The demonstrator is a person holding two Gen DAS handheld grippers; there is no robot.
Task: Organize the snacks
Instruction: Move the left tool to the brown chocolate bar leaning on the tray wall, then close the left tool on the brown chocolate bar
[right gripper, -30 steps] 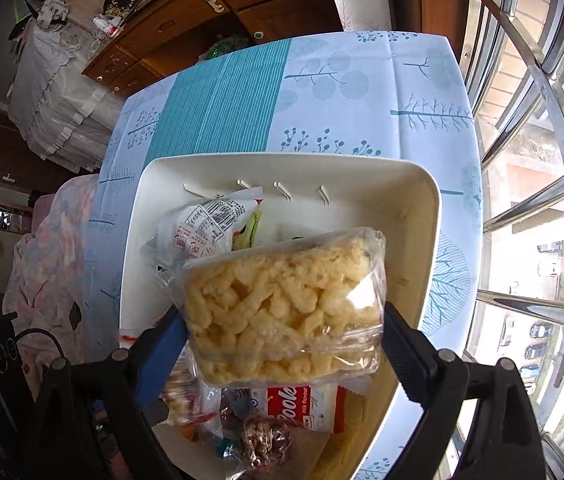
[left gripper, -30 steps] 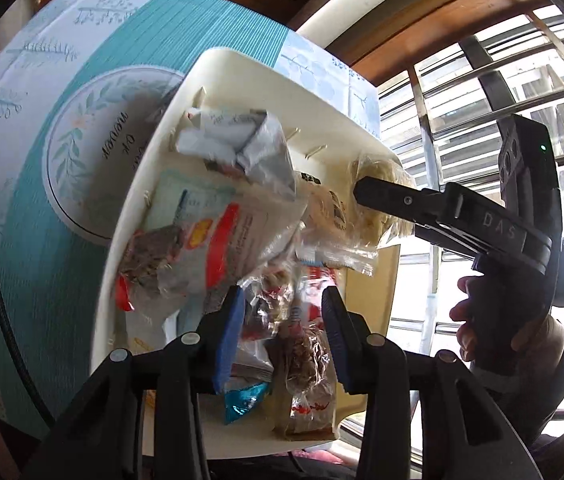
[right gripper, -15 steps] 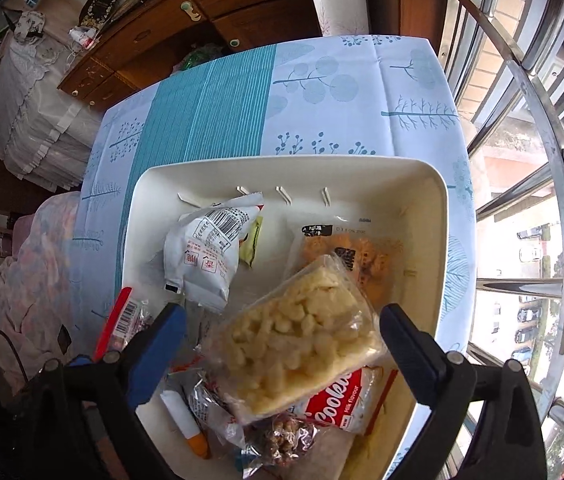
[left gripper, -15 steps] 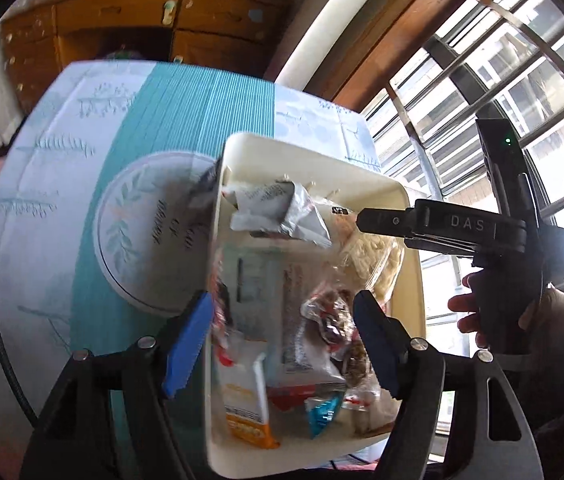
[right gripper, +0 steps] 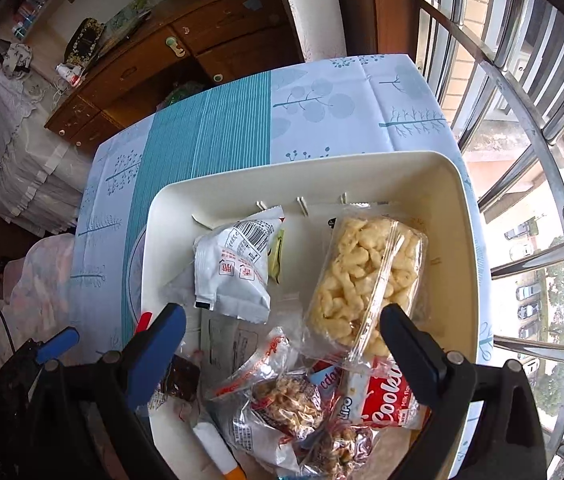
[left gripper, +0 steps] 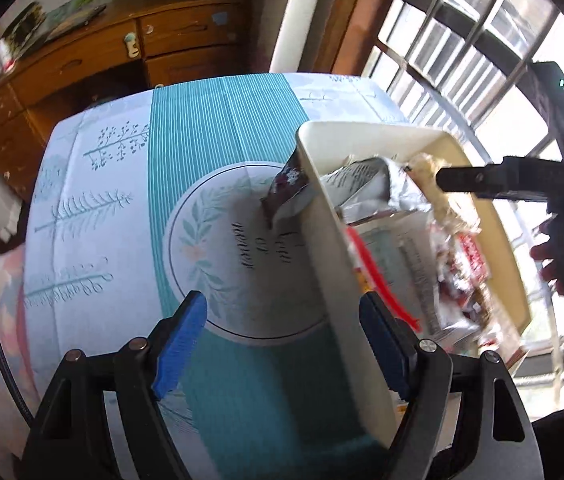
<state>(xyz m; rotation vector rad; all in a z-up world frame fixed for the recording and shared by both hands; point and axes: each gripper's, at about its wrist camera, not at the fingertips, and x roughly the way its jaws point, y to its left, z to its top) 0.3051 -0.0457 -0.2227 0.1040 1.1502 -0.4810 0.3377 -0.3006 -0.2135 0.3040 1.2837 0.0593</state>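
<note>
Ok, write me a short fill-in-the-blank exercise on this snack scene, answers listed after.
1. The snacks lie in a cream-coloured ____, the tray.
2. The clear bag of puffed corn snacks is held by ____ hand-held gripper.
3. The right hand-held gripper has its jaws ____.
4. The white packet with a barcode lies to the ____ of the puffed snacks in the right wrist view.

Answers: tray; neither; open; left

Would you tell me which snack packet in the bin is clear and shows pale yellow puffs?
The clear puff packet at the bin's window side; the neighbouring white barcode packet is opaque.
</note>
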